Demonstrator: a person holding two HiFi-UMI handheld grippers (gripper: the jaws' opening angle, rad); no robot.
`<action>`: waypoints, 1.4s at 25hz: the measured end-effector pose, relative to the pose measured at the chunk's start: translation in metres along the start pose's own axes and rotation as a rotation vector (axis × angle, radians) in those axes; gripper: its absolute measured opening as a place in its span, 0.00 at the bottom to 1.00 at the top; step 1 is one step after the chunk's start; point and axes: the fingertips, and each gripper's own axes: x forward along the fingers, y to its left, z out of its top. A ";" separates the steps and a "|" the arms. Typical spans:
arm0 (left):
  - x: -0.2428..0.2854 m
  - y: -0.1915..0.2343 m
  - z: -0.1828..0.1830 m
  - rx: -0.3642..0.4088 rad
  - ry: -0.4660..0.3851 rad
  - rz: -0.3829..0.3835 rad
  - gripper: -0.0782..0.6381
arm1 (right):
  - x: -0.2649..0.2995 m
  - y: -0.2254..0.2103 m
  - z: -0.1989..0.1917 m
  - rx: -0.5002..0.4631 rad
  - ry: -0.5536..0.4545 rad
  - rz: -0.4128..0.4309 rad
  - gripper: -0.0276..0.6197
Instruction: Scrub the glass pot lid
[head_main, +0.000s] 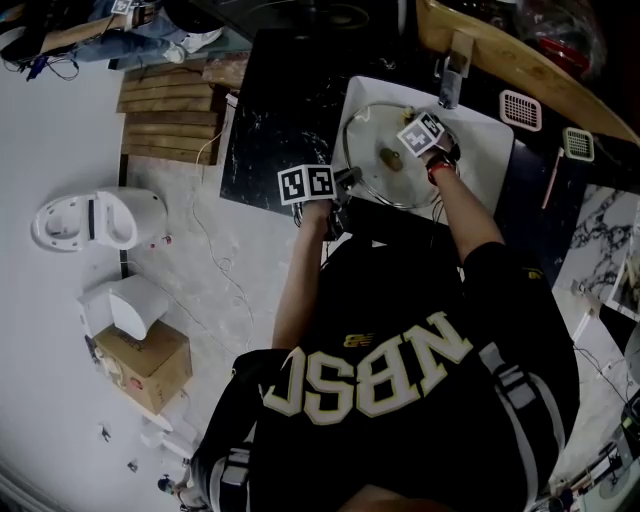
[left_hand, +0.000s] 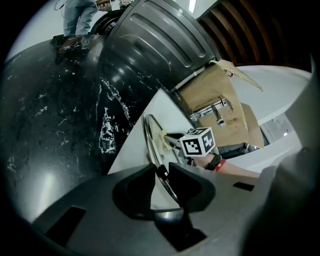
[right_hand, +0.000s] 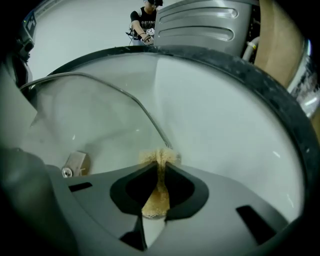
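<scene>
The glass pot lid (head_main: 378, 165) rests tilted in the white sink (head_main: 490, 140), a tan knob at its centre. At the lid's near-left edge my left gripper (head_main: 348, 180) is shut on the metal rim (left_hand: 152, 145), which runs between its pads (left_hand: 162, 172). My right gripper (head_main: 402, 150) reaches over the middle of the lid, close to the knob. It is shut on a tan sponge (right_hand: 157, 182) whose frayed end pokes past the fingertips (right_hand: 159, 162) onto the glass. The lid's rim (right_hand: 125, 95) arcs across the right gripper view.
A faucet (head_main: 452, 72) stands at the sink's far side. Black marble counter (head_main: 280, 110) lies left of the sink, with a grey ribbed bin (left_hand: 160, 40) beyond it. A pink grid dish (head_main: 520, 110) sits to the right. A small beige piece with a screw (right_hand: 75, 163) shows through the glass.
</scene>
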 end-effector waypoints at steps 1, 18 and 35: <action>0.000 0.000 0.000 0.003 -0.002 -0.001 0.25 | -0.001 -0.002 -0.008 -0.003 0.021 0.002 0.13; 0.000 -0.001 0.004 -0.006 -0.019 -0.041 0.25 | -0.045 0.027 -0.087 -0.049 0.285 0.249 0.13; 0.002 -0.002 0.003 -0.007 -0.025 -0.043 0.25 | -0.112 0.103 -0.091 0.015 0.295 0.573 0.13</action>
